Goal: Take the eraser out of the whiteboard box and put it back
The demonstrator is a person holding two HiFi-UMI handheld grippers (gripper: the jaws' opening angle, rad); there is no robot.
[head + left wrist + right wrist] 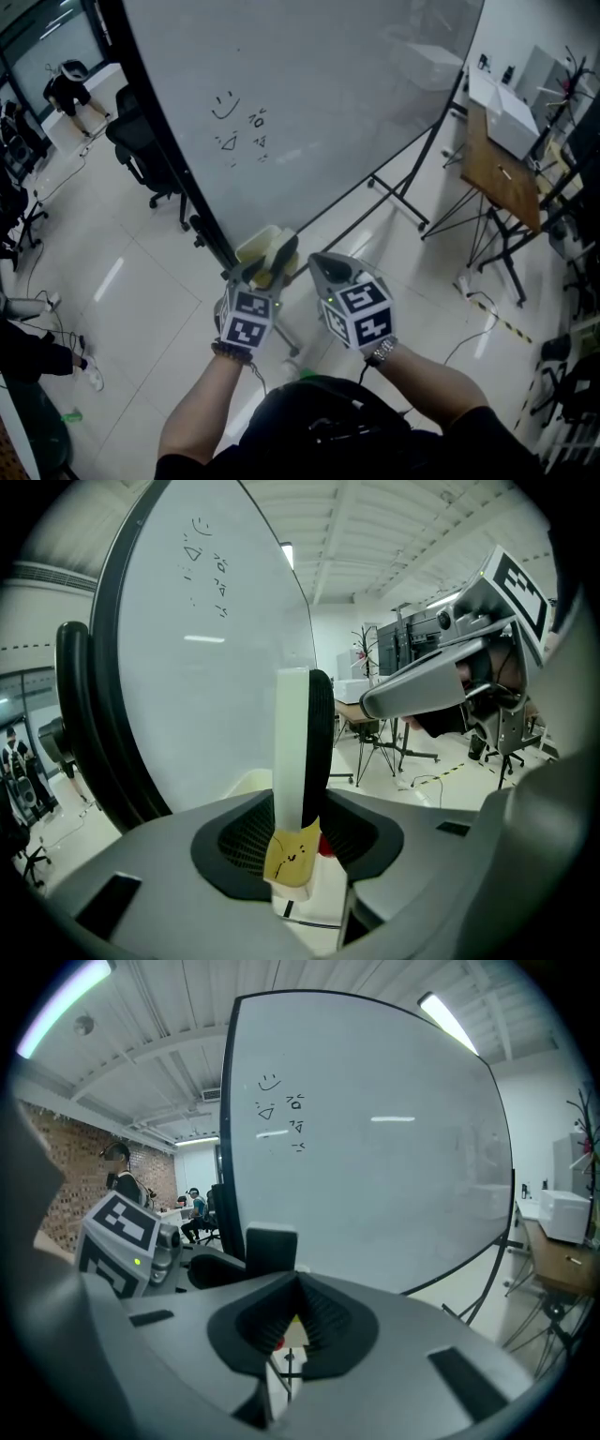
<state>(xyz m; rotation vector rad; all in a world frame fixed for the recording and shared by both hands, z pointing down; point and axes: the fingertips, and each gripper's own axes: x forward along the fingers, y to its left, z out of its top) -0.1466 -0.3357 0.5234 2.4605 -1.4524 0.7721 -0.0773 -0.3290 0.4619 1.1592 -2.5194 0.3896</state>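
Looking down from your head camera, you see both arms reaching toward the whiteboard point(328, 112), which carries a few small marker scribbles point(239, 127); your left hand-held gripper point(270, 265) is clamped on the eraser point(284, 253), which is up in the air just in front of the board's lower frame; a pale cream box point(255, 244) sits right behind it at that frame, though you cannot tell whether the two touch; your right hand-held gripper point(319, 262) hangs just beside the left one, jaws pressed together; a black office chair point(141, 155) stands on the tiled floor point(122, 281) left of the board, and a wooden tabletop point(502, 178) stands well apart to the right.

Turning to the left gripper view, the eraser stands upright between the two jaws, white body on the left and black felt on the right, with the jaws closed against its sides; the cream box peeks out beyond the left jaw, low against the board; the right hand-held gripper reaches in from the right, higher than the eraser and apart from it.

Turning to the right gripper view, the jaws meet at their tips and hold nothing; the whiteboard fills the middle; the left one's marker cube point(117, 1232) shows at the left, with the eraser's dark face just beside it.
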